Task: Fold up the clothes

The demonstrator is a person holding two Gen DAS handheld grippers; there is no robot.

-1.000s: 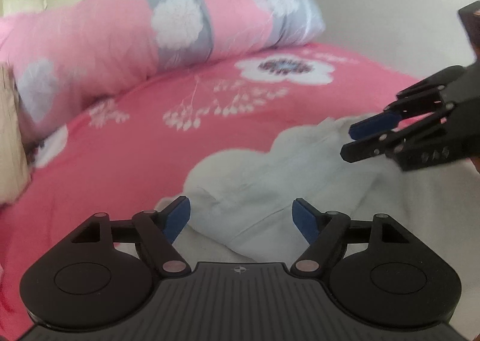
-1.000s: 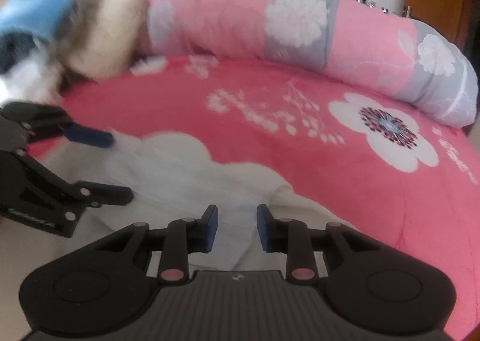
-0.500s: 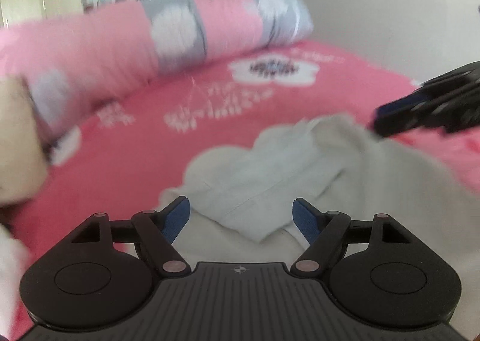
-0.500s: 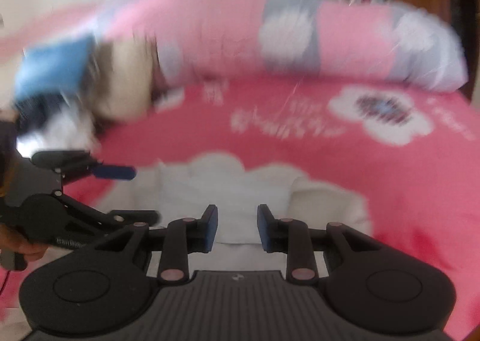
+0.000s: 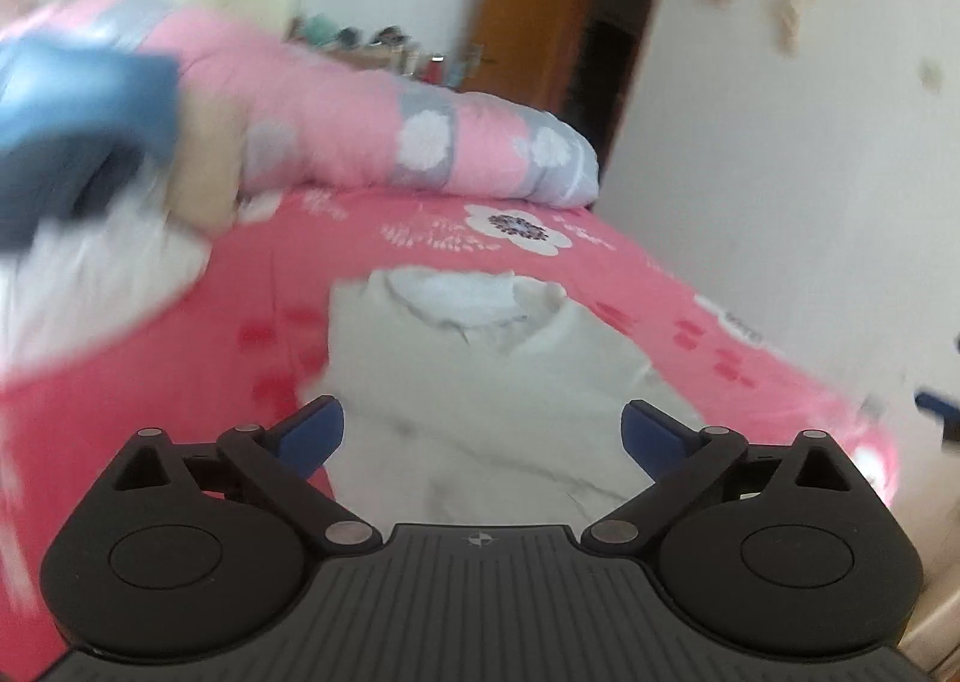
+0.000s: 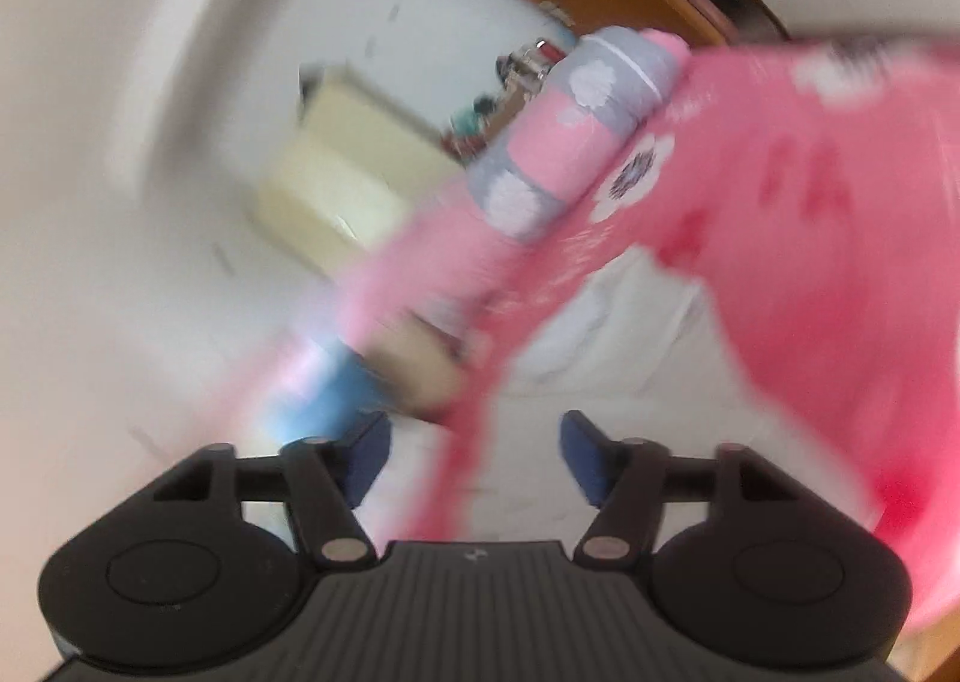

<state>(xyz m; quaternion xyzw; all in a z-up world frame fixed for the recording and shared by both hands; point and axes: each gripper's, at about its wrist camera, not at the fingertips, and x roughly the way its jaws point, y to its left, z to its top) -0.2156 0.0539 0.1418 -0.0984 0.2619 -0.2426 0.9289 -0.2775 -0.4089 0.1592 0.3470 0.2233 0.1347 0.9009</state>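
A white garment (image 5: 480, 370) lies flat on the pink flowered bed sheet (image 5: 180, 382), its collar at the far end. My left gripper (image 5: 483, 430) hovers open over the garment's near end, with nothing between its blue-padded fingertips (image 5: 318, 430). A blurred blue tip at the far right edge looks like the right gripper (image 5: 936, 412). The right wrist view is strongly tilted and blurred: my right gripper (image 6: 474, 442) stands open and empty, with the white garment (image 6: 600, 334) and the pink sheet (image 6: 810, 262) beyond it.
A pile of other clothes, blue (image 5: 78, 130), beige and white, sits on the bed at the left. A rolled pink and grey quilt (image 5: 420, 142) lies along the far side. Beyond it are a wooden door (image 5: 540, 22) and a white wall.
Both grippers have drawn back from the garment, which now shows more fully. The right gripper's fingers have spread from a narrow gap, and its camera has rolled sharply. The left gripper stays open.
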